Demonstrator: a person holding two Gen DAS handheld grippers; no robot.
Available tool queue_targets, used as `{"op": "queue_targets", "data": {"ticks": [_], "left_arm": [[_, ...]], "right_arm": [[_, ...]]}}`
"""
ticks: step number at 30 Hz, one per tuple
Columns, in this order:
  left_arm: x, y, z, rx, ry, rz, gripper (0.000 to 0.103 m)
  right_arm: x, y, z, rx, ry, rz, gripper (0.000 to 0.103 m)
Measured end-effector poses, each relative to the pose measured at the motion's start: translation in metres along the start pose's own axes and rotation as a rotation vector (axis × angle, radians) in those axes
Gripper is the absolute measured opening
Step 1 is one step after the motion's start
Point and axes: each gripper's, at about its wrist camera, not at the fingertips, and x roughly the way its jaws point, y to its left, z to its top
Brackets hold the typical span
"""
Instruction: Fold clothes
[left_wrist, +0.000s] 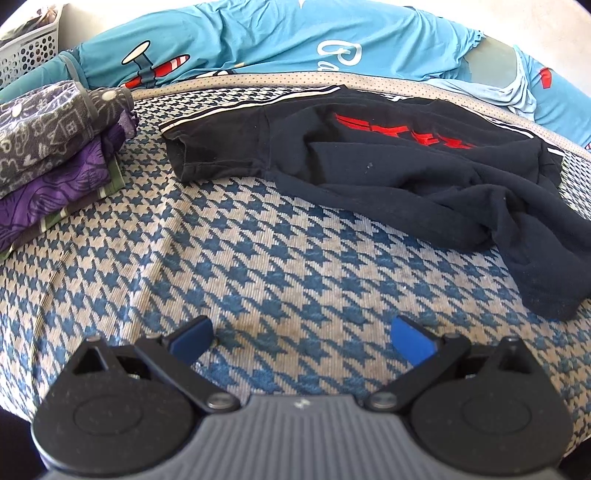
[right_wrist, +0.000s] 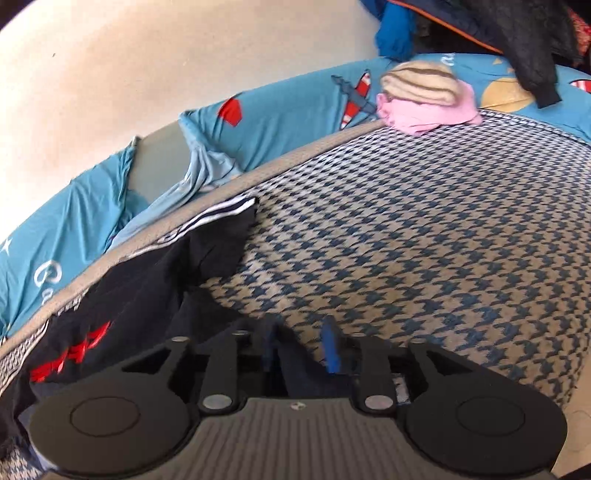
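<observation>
The bed (left_wrist: 258, 258) carries a folded stack (left_wrist: 55, 155) far left of the left tool (left_wrist: 303, 339), so some clothes look done. The black shirt (left_wrist: 406, 173) lies crumpled ahead, unfolded. Left tool gapes, empty; right tool (right_wrist: 301, 350) pinches the shirt's hem.

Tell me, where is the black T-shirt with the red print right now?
The black T-shirt lies crumpled on the houndstooth mat, right of the folded stack in the left wrist view. The right gripper has closed on its near edge.
</observation>
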Motion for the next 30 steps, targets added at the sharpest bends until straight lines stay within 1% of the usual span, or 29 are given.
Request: {"op": "queue_targets", "data": {"ticks": [2, 6, 10, 17, 20, 24, 27, 30], "left_arm": [[0.0, 0.0, 0.0, -0.003, 0.001, -0.002, 0.103], [-0.001, 0.001, 0.0, -0.012, 0.0, -0.004, 0.103], [-0.001, 0.003, 0.001, -0.028, 0.0, -0.01, 0.103], [-0.001, 0.003, 0.002, -0.035, 0.004, -0.011, 0.103], [0.0, 0.003, 0.004, -0.036, 0.006, -0.008, 0.103], [0.0, 0.003, 0.005, -0.042, 0.009, -0.01, 0.103], [-0.002, 0.006, 0.007, -0.062, 0.006, -0.011, 0.103], [-0.005, 0.011, 0.009, -0.089, -0.003, -0.008, 0.103]], "right_arm": [[-0.008, -0.001, 0.001, -0.018, -0.011, 0.026, 0.035], [-0.023, 0.014, -0.006, -0.112, -0.004, 0.135, 0.035], [-0.034, 0.032, -0.025, -0.205, 0.047, 0.26, 0.035], [-0.048, 0.063, -0.054, -0.411, 0.068, 0.391, 0.035], [-0.051, 0.074, -0.065, -0.484, 0.07, 0.424, 0.035], [-0.054, 0.088, -0.08, -0.583, 0.061, 0.426, 0.036], [-0.056, 0.097, -0.092, -0.651, 0.047, 0.428, 0.036], [-0.061, 0.106, -0.103, -0.719, 0.007, 0.441, 0.036]]}}
